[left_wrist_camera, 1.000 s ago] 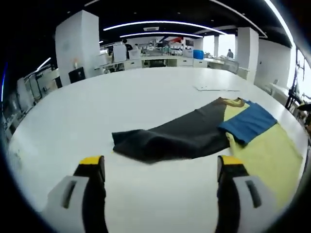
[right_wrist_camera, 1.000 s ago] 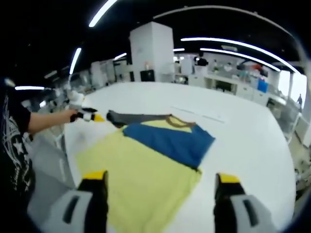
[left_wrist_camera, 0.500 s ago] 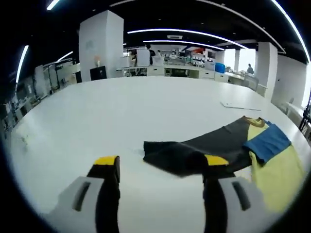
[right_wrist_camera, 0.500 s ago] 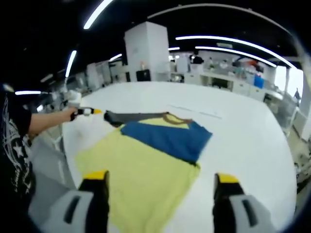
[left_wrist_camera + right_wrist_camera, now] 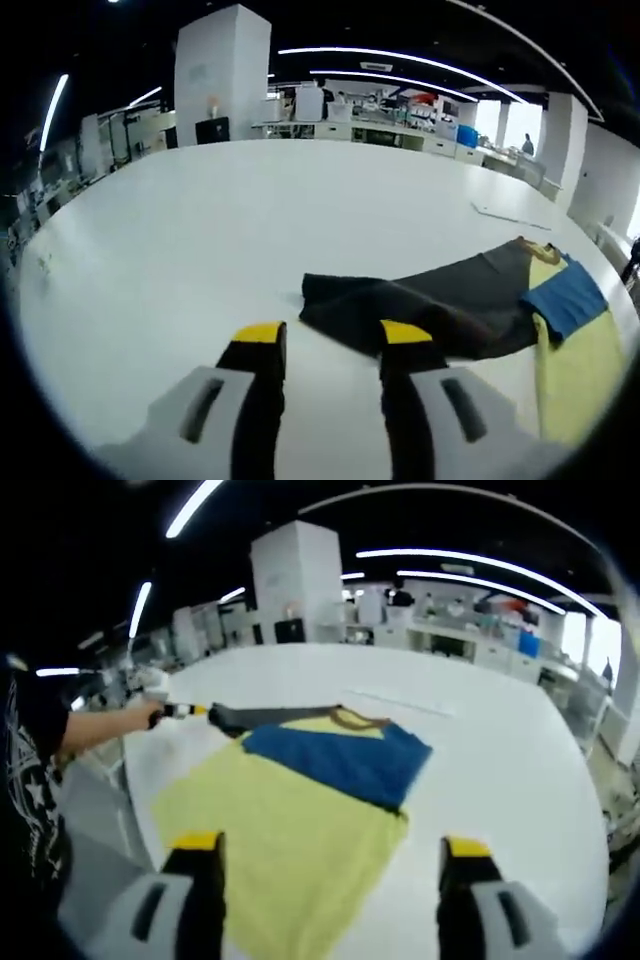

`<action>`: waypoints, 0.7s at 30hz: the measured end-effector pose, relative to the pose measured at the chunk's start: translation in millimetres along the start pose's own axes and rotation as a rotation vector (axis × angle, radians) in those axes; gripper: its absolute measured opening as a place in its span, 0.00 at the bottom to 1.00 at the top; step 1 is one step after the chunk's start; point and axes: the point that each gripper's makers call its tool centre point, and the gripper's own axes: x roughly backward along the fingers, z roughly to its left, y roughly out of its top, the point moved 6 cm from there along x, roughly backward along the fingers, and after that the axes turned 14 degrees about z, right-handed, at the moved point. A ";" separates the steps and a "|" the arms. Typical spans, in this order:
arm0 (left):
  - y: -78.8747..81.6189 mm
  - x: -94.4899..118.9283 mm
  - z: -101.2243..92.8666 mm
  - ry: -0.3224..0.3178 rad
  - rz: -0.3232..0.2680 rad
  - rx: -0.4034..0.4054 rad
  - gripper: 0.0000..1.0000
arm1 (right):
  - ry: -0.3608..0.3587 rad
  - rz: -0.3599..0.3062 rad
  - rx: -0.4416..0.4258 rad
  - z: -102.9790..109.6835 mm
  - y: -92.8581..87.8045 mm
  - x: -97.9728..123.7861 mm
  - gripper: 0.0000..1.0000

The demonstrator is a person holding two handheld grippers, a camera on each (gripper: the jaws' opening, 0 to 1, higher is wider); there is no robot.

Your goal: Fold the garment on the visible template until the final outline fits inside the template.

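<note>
Fingers of left gripper (image 5: 325,340) narrowly parted, empty, just before dark sleeve (image 5: 400,310); right gripper (image 5: 325,855) wide, empty. Garment (image 5: 300,800) soft, limp: pinch sleeve edge.

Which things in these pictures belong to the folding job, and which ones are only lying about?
Belonging to the job:
- garment, dark, partly lying on the template
- yellow template
- blue folded part on top of the template
- left tool, jaws near the garment's edge
- right tool, jaws wide apart over the template

Only lying about:
- thin flat strip on the white table
</note>
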 end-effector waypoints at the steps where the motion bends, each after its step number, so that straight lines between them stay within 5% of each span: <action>1: -2.5 -1.3 0.4 0.001 0.004 -0.002 0.31 | -0.001 0.003 -0.004 -0.4 -0.4 -0.3 0.88; 21: -11.1 -25.7 -2.9 -0.012 0.067 0.005 0.07 | -0.014 0.012 -0.008 5.3 -5.6 -0.8 0.88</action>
